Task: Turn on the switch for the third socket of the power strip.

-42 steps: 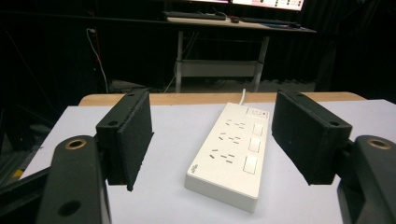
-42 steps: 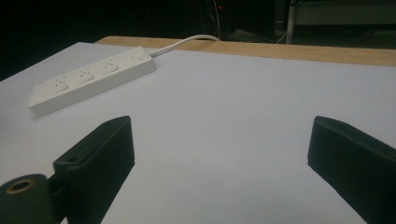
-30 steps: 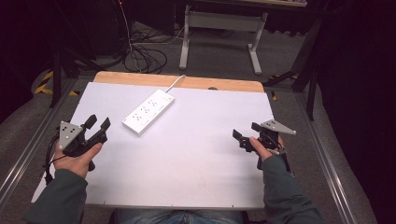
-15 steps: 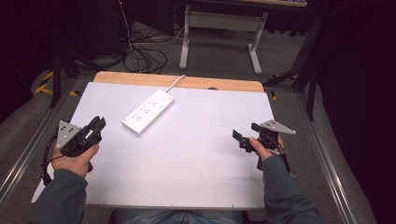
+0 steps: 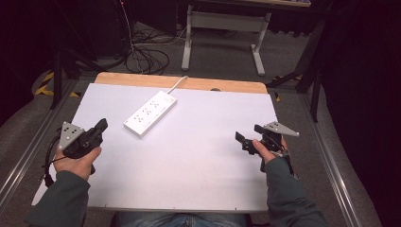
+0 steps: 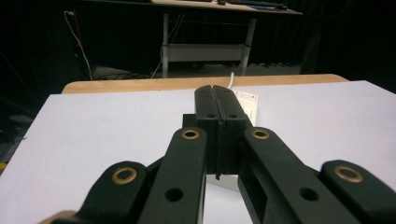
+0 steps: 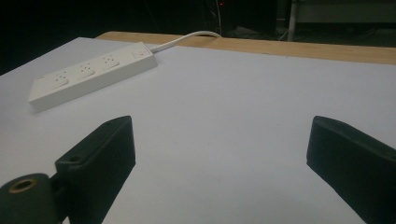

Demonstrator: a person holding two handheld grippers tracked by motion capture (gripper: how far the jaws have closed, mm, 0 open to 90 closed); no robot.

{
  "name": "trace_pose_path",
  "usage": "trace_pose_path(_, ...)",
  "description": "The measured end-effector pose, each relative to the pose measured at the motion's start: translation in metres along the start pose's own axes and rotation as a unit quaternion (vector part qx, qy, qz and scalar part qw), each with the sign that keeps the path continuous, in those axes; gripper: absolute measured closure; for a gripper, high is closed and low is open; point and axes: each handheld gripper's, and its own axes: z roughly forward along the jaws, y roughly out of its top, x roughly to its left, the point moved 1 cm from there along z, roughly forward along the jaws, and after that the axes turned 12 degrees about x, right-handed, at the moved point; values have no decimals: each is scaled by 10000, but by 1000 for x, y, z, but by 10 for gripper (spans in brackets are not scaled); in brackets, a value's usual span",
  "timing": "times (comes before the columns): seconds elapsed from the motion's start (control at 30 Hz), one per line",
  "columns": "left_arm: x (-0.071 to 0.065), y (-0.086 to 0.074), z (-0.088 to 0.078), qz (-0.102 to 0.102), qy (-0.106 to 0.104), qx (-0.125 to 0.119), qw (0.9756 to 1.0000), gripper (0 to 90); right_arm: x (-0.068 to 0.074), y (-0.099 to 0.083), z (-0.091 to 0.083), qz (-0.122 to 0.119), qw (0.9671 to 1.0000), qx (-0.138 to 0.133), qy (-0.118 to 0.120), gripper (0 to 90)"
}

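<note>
A white power strip lies at an angle on the white tabletop, left of centre, and its cord runs off the far edge. My left gripper hovers at the table's left side, pointing toward the strip. Its jaws have just been closing and now meet with nothing between them; in the left gripper view the left gripper hides most of the power strip. My right gripper is at the right side, open and empty. In the right gripper view, the right gripper frames bare table, and the power strip lies far left.
A wooden strip borders the table's far edge. Beyond it on the floor are loose cables and a metal desk frame. Metal rails run along both sides of the table.
The left gripper's jaws have gone from wide open to fully together, with nothing caught in them. Both hands and the power strip have stayed in place.
</note>
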Motion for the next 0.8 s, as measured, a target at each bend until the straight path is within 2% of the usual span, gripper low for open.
trace_pose_path(0.27,-1,2,2,91,-33,49,9999,899,0,0,0,-2,10000,12,2,83)
trace_pose_path(0.47,-2,4,10,265,1,195,9995,900,0,0,0,-17,10000,4,-2,84)
trace_pose_path(0.63,-2,7,15,538,144,246,9981,899,0,0,0,-6,10000,6,2,84)
trace_pose_path(0.8,0,7,18,517,187,270,9981,900,1,0,1,-26,10000,26,8,85)
